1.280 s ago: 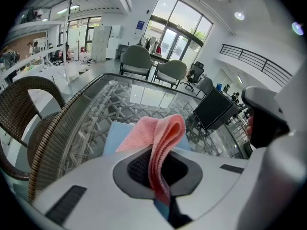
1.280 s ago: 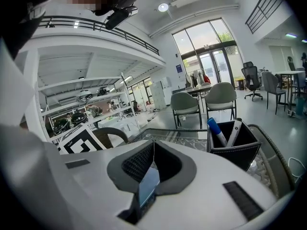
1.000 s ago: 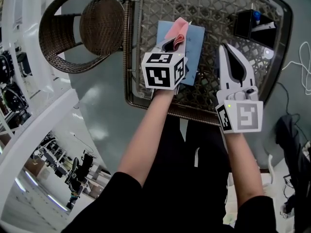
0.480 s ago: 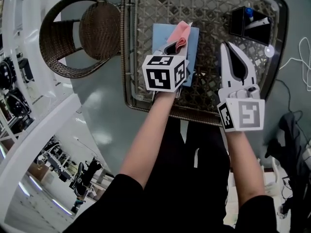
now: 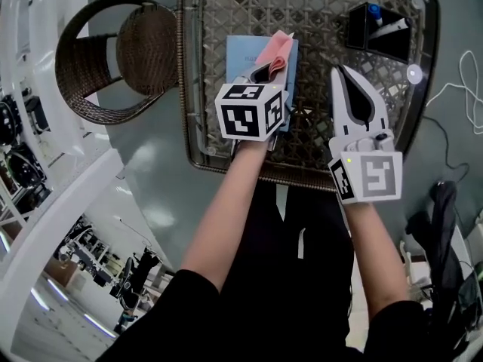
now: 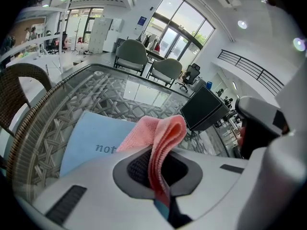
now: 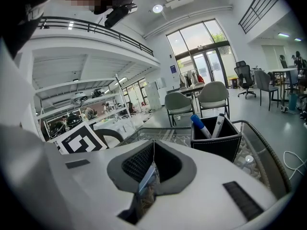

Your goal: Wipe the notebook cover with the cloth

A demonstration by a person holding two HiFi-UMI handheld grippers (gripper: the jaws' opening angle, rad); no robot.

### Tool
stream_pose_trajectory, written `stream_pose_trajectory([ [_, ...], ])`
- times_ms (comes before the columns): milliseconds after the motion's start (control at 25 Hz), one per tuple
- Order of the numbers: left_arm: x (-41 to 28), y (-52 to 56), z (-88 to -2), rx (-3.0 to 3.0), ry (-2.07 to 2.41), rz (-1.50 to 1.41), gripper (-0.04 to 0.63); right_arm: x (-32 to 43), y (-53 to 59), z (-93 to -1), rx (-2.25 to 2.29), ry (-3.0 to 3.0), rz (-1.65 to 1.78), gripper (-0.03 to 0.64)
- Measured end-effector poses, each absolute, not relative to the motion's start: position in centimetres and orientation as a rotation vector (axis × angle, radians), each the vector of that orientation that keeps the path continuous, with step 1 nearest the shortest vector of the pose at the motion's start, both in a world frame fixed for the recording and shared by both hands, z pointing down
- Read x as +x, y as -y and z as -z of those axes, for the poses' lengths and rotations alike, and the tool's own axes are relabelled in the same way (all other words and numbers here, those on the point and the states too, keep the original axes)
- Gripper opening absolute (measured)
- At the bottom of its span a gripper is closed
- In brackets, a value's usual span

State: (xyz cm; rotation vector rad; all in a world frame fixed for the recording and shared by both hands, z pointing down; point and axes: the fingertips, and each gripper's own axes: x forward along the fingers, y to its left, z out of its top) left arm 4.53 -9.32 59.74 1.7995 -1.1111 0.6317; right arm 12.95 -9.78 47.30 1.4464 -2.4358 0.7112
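A light blue notebook (image 5: 243,53) lies on the glass-topped wicker table (image 5: 324,13), with part of a printed word on its cover (image 6: 91,140). My left gripper (image 5: 266,68) hovers over the notebook's near right part, shut on a folded pink cloth (image 5: 277,50) that sticks out past the jaws (image 6: 160,133). To the right, my right gripper (image 5: 349,72) is shut with nothing in it, over bare table (image 7: 152,143).
A black pen holder (image 5: 379,30) with a blue-capped marker stands at the table's far right (image 7: 216,135). A brown wicker chair (image 5: 121,51) sits left of the table. Cables lie on the floor at right (image 5: 460,96).
Both grippers and the notebook have shifted slightly left in the head view as the head moved. The left gripper still holds the cloth over the notebook.
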Motion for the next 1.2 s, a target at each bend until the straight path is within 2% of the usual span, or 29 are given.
stream_pose_trajectory([
  [600,7.3,8.5,-59.4,1.87,1.009,-0.616,0.017,14.4,8.7,-47.7,1.511,2.384,-0.712,0.032],
  [960,5.2,8.5,-55.2,1.966,1.044,-0.478,0.017,13.0,7.9,-47.5,1.508,2.387,-0.717,0.032],
  [1200,1.3,8.6,-52.0,2.045,1.154,-0.496,0.017,10.9,6.6,-47.1,1.478,2.414,-0.712,0.032],
])
